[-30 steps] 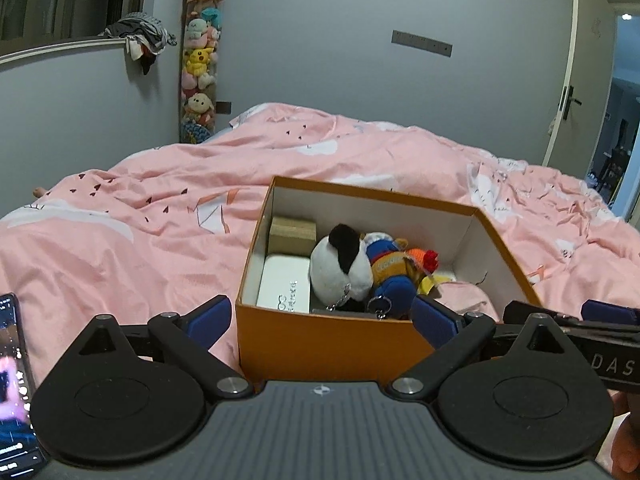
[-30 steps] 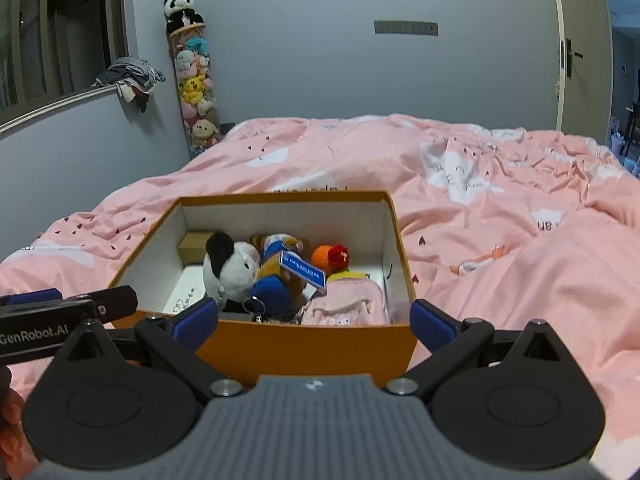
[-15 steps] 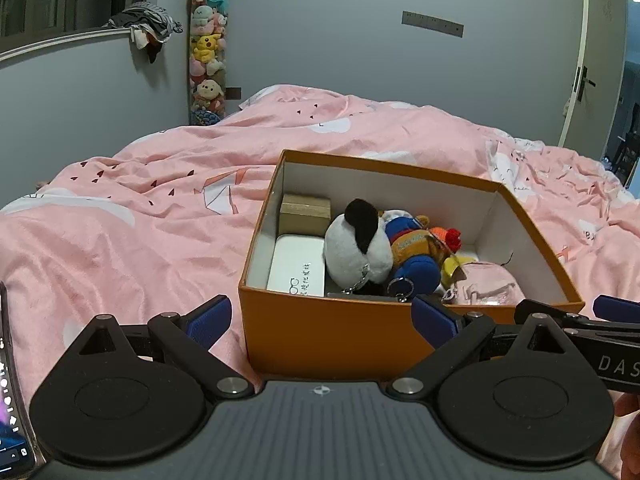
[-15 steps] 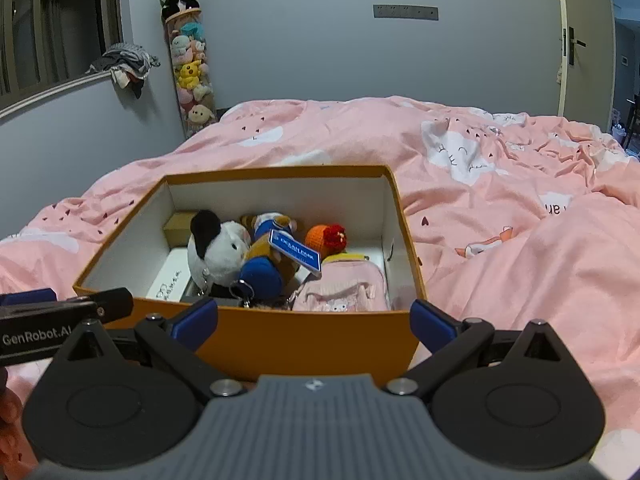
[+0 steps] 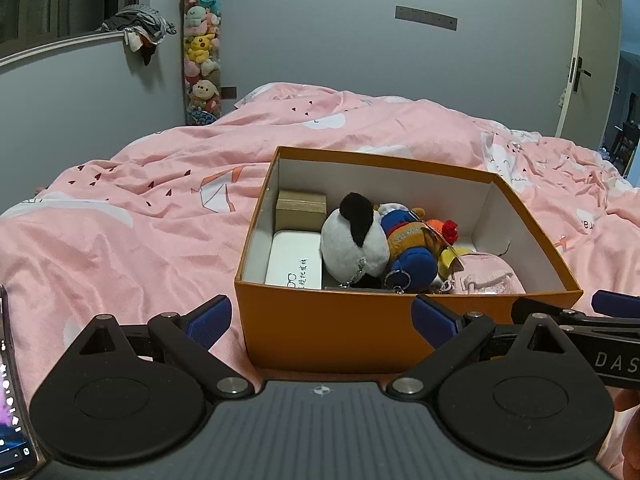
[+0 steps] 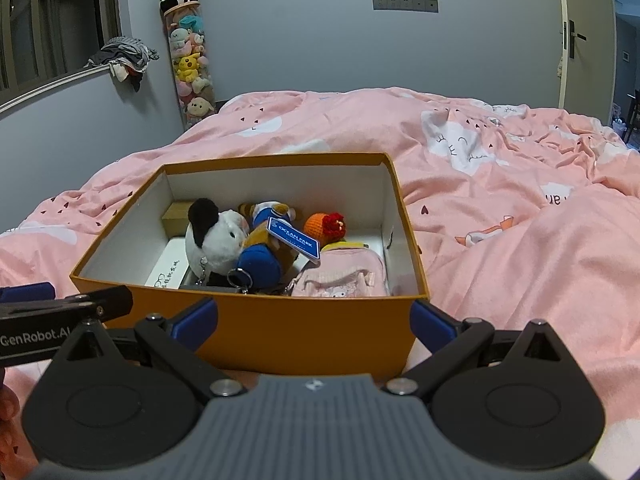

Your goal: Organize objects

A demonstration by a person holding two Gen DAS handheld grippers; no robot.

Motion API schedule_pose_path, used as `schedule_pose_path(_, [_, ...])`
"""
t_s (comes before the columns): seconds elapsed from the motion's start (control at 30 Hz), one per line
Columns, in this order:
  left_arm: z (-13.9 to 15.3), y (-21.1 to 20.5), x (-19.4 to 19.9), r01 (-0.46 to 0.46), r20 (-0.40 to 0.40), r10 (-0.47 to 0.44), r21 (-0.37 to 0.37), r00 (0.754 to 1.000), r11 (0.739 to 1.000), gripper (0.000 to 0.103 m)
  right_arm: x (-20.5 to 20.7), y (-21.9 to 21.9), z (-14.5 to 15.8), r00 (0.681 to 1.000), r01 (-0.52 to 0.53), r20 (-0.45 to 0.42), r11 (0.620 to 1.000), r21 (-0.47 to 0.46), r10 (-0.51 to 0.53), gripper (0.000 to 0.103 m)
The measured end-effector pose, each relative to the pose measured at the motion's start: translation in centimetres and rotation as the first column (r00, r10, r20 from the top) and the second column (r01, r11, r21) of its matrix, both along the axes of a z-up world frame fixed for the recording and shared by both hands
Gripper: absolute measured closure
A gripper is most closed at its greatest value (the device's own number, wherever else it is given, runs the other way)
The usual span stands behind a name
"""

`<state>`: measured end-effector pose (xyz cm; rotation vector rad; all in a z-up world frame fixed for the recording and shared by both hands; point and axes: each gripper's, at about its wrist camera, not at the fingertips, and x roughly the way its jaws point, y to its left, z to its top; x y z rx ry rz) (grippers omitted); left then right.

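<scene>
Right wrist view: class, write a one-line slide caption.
Open right gripper faces an orange cardboard box of plush toys on a pink patterned duvet.

The box's near wall (image 5: 332,330) hides the lower parts of the toys behind it; the phone (image 5: 12,384) left of the left gripper is cut by the frame edge, its screen unreadable; small print on the white case (image 5: 294,262) is too small to read

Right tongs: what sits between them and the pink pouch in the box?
Only the orange box's near wall. The right tongs are open outside it, and the pink pouch lies just behind that wall, as the right wrist view shows.
</scene>
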<state>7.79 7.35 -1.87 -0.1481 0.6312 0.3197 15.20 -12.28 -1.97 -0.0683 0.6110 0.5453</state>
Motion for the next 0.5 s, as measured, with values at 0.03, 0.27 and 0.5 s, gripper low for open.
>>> schedule_pose_path(0.03, [0.00,-0.01,-0.02,-0.001,-0.002,0.001,0.000,1.000,1.000,0.000,-0.01,-0.03,0.04,1.000,0.000,0.001,1.000,0.000,0.000,0.001])
schedule_pose_path(0.27, [0.02,-0.08,-0.03,-0.001,-0.008,0.001,0.006,1.000,1.000,0.000,-0.13,-0.12,0.14,1.000,-0.005,0.005,1.000,0.004,0.005,0.001])
schedule_pose_path(0.5, [0.01,-0.16,-0.04,0.000,-0.014,0.000,0.006,1.000,1.000,0.000,-0.20,-0.12,0.13,1.000,-0.006,0.000,1.000,0.003,0.006,0.001])
